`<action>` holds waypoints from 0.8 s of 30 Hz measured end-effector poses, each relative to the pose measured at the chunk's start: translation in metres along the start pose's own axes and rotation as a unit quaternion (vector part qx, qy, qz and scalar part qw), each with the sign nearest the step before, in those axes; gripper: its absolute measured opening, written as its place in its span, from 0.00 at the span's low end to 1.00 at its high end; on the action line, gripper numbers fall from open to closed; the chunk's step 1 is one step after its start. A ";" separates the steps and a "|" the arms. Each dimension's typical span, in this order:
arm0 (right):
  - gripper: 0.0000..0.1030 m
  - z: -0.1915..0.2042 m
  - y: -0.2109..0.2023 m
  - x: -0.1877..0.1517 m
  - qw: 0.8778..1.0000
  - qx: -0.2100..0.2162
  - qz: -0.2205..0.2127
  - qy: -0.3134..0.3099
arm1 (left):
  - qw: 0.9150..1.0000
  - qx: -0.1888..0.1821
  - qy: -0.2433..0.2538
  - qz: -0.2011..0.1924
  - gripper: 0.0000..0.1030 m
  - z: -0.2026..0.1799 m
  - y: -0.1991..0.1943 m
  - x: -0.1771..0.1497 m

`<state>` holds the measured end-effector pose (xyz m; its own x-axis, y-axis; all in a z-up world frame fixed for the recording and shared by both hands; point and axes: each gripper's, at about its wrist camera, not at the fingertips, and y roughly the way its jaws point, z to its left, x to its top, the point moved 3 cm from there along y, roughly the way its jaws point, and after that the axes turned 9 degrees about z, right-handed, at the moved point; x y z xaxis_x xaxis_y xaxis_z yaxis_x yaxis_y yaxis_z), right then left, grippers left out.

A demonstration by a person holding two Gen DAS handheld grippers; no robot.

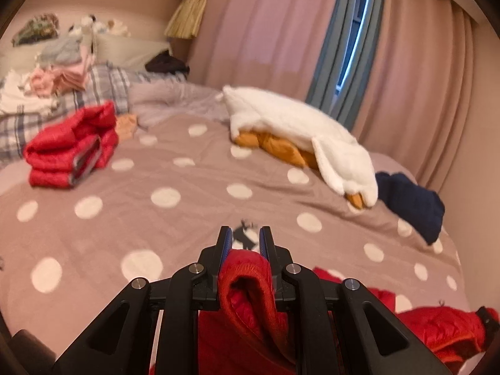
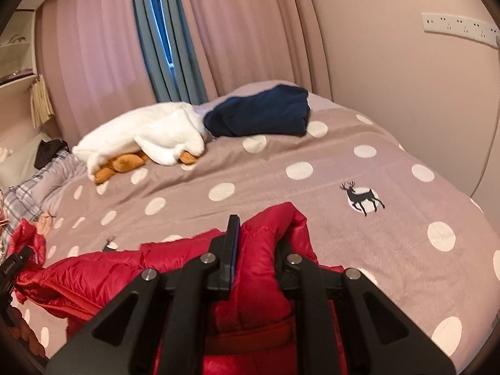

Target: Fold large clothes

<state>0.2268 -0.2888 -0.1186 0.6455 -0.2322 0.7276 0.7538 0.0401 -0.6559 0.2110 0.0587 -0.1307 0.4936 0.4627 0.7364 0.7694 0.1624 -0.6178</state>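
A red puffer jacket (image 1: 247, 284) lies at the near edge of a bed with a dotted pink blanket (image 1: 175, 168). My left gripper (image 1: 245, 234) is shut on a rolled red edge of it, which bulges out behind the blue pads. In the right wrist view the same red jacket (image 2: 93, 275) spreads to the left across the blanket (image 2: 312, 206). My right gripper (image 2: 257, 231) is shut on a raised fold of it. The fold hides the right finger; only the left finger (image 2: 232, 237) shows.
A second red jacket (image 1: 68, 153) sits folded at the far left. A white plush goose (image 1: 297, 131) and a folded navy garment (image 1: 412, 200) lie at the far right by the curtains (image 1: 265, 25). Stacked clothes (image 1: 62, 72) and pillows fill the head end.
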 end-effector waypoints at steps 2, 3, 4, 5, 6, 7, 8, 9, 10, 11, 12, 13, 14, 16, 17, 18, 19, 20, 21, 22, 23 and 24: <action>0.16 -0.006 0.011 -0.001 1.000 0.002 0.009 0.008 | 1.000 -0.008 -0.014 0.014 0.13 0.006 0.010 -0.005; 0.16 -0.010 0.016 -0.003 1.000 0.003 0.016 0.012 | 1.000 -0.008 -0.016 0.021 0.13 0.007 0.015 -0.007; 0.15 -0.013 0.021 -0.004 1.000 0.004 0.025 0.014 | 0.999 -0.007 -0.017 0.031 0.13 0.008 0.019 -0.008; 0.15 -0.016 0.025 -0.005 0.999 0.005 0.029 0.015 | 0.999 -0.008 -0.019 0.037 0.13 0.008 0.023 -0.009; 0.15 -0.018 0.026 -0.006 0.999 0.006 0.032 0.015 | 0.999 -0.014 -0.019 0.043 0.13 0.007 0.025 -0.009; 0.15 -0.018 0.029 -0.006 0.999 0.005 0.035 0.016 | 0.999 -0.016 -0.020 0.042 0.13 0.006 0.025 -0.010; 0.15 -0.019 0.031 -0.006 0.999 0.003 0.037 0.019 | 0.999 -0.014 -0.020 0.040 0.18 0.005 0.024 -0.010; 0.16 -0.020 0.032 -0.007 0.999 0.003 0.037 0.021 | 0.999 -0.006 -0.019 0.040 0.22 0.005 0.023 -0.011; 0.17 -0.020 0.032 -0.007 0.999 0.003 0.037 0.022 | 0.999 0.001 -0.018 0.040 0.32 0.004 0.022 -0.011; 0.19 -0.020 0.034 -0.007 0.999 -0.001 0.038 0.021 | 0.999 0.006 -0.016 0.039 0.43 0.004 0.022 -0.011; 0.20 -0.019 0.035 -0.008 0.999 -0.006 0.039 0.017 | 0.999 0.011 -0.018 0.035 0.48 0.005 0.022 -0.010; 0.24 -0.018 0.036 -0.007 0.999 -0.010 0.041 0.011 | 0.999 0.015 -0.021 0.034 0.56 0.007 0.022 -0.010; 0.31 -0.017 0.037 -0.008 0.999 -0.013 0.044 0.007 | 0.999 0.015 -0.027 0.034 0.62 0.010 0.022 -0.009; 0.43 -0.017 0.037 -0.009 0.999 -0.016 0.045 0.004 | 0.998 0.005 -0.045 0.041 0.65 0.017 0.024 -0.008; 0.54 -0.018 0.036 -0.008 0.999 -0.018 0.043 0.002 | 0.997 -0.002 -0.054 0.048 0.66 0.020 0.026 -0.008; 0.61 -0.018 0.034 -0.008 0.999 -0.019 0.039 0.000 | 0.997 -0.005 -0.060 0.054 0.66 0.022 0.028 -0.007; 0.78 -0.019 0.032 -0.007 0.999 -0.024 0.031 -0.001 | 0.996 -0.006 -0.066 0.061 0.66 0.024 0.030 -0.007; 0.88 -0.020 0.030 -0.006 0.999 -0.033 0.022 0.000 | 0.995 -0.007 -0.070 0.064 0.66 0.025 0.031 -0.007; 0.89 -0.022 0.026 -0.005 0.999 -0.042 0.012 0.003 | 0.995 -0.009 -0.075 0.066 0.67 0.026 0.031 -0.007; 0.89 -0.023 0.023 -0.004 0.999 -0.046 0.004 0.006 | 0.995 -0.011 -0.079 0.065 0.68 0.027 0.030 -0.007; 0.89 -0.024 0.021 -0.002 0.999 -0.042 0.003 0.008 | 0.994 -0.009 -0.084 0.063 0.71 0.027 0.029 -0.007; 0.89 -0.025 0.020 -0.002 0.999 -0.034 0.004 0.011 | 0.994 -0.005 -0.089 0.058 0.73 0.028 0.027 -0.006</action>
<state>0.2376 -0.3122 -0.1380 0.6472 -0.2543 0.7187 0.7386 -0.0244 -0.6738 0.2175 0.0848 -0.1593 0.5005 0.6248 0.5992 0.7154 0.0912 -0.6927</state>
